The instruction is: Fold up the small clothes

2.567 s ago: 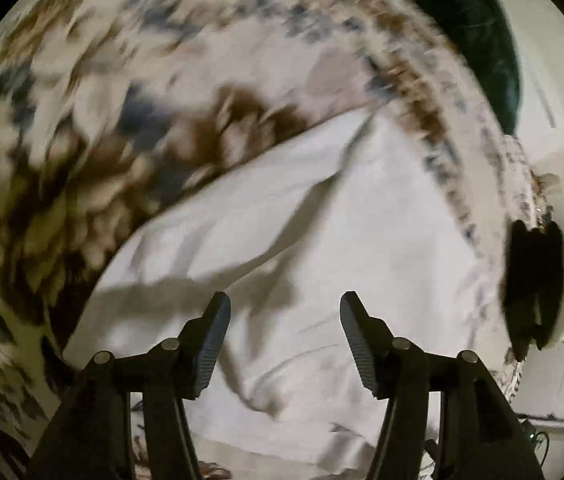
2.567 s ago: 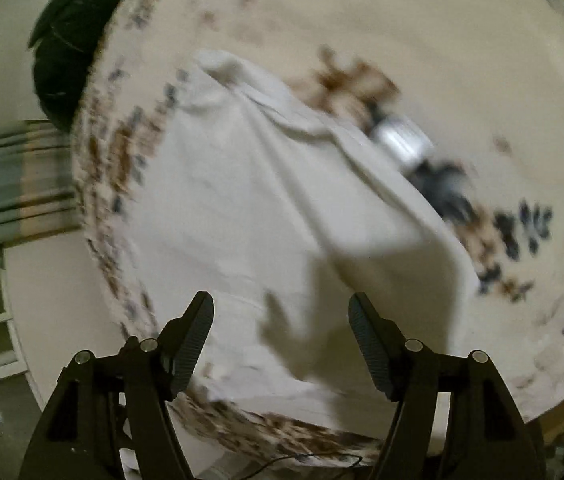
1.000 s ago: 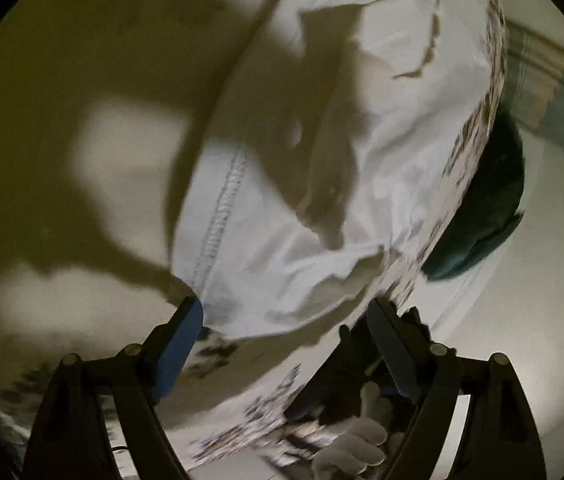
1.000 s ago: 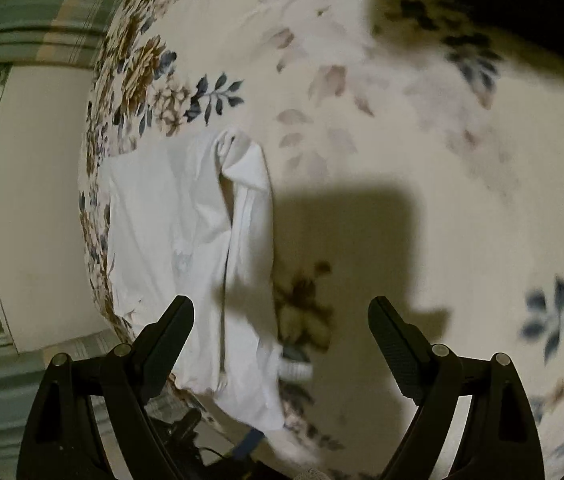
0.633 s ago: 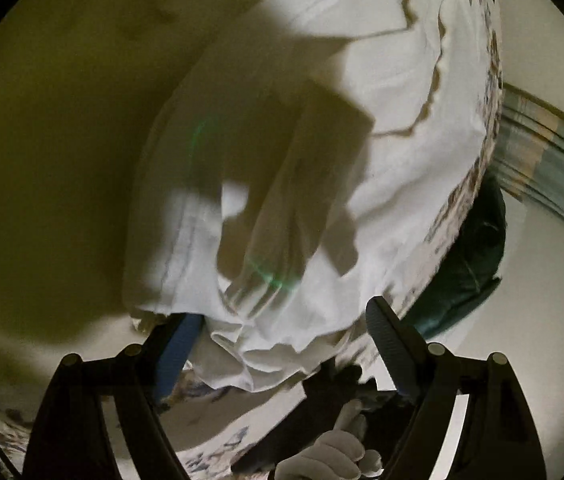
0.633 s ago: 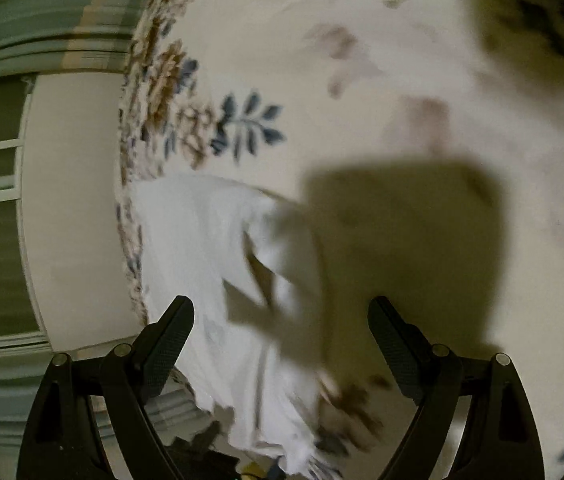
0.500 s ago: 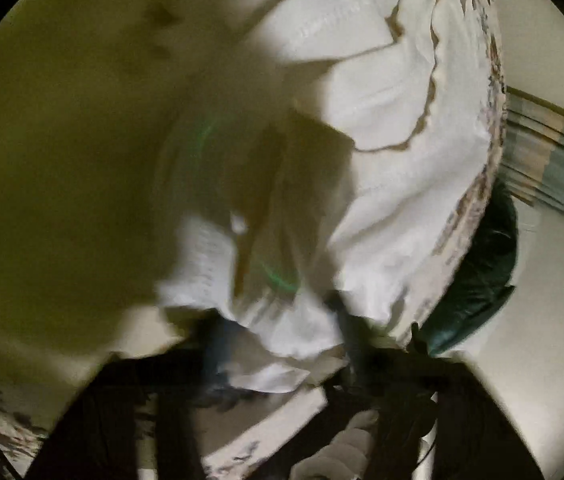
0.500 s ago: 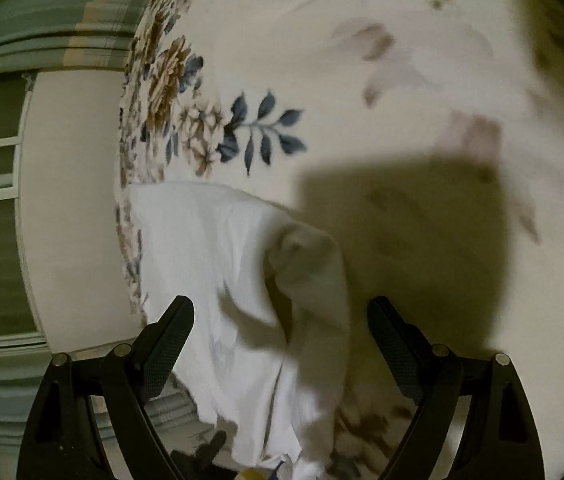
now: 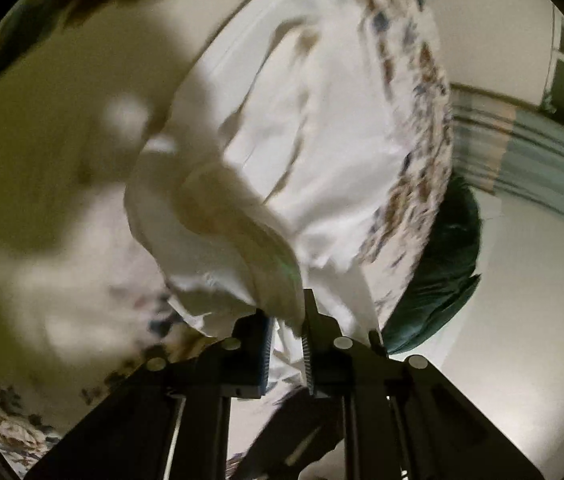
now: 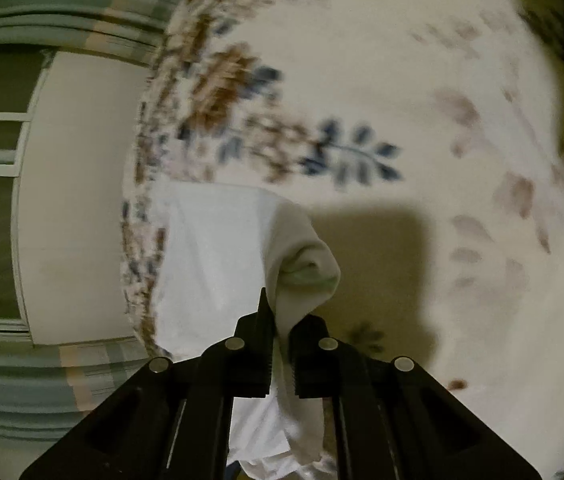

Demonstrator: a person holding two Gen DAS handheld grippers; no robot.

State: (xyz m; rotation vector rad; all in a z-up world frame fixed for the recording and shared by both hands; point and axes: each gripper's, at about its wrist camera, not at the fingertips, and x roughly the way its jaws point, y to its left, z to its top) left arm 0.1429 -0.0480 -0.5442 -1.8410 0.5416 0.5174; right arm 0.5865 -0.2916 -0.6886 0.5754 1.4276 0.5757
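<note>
A second ago both pairs of jaws stood wide apart over the white cotton garment (image 9: 293, 152) on the floral bedspread (image 10: 421, 80). Now the left gripper (image 9: 286, 334) is closing on a bunched fold at 6 o'clock and has lifted it. The right gripper (image 10: 280, 340) has clamped the raised edge (image 10: 301, 264) just above its tips.

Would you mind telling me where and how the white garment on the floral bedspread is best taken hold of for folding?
By its edge, near the corners: the white garment lies flat on the floral bedspread, so only its borders lift. The right gripper is shut on such a fold from the side; the left gripper's jaws are closing on another bunched edge.
</note>
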